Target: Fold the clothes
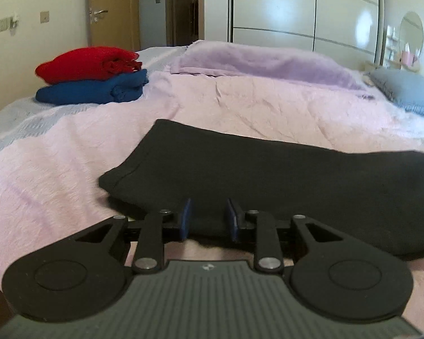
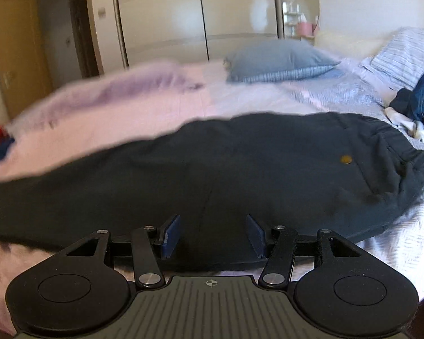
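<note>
Trousers: dark trousers (image 2: 240, 169) are lying flat across the pink bedspread (image 1: 56, 169), folded lengthwise.
Left tool (image 1: 209, 220): hovering spread at the leg end, pinching nothing.
Right tool (image 2: 212, 236): hovering spread near the seat, empty.
Handling: probably soft, limp, light; the cuff and waistband (image 2: 404, 152) are looking like the best holds.
Left view only: folded red (image 1: 87, 63) and blue (image 1: 93, 90) garments.
Right view only: the waistband, brass button (image 2: 345, 159), unfolded clothes (image 2: 418, 107).

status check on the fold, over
Left claw open, right claw open, both at the near edge of the black trousers. Trousers laid out lengthwise on the pink bedspread, nothing gripped. Nothing lying on them.
</note>
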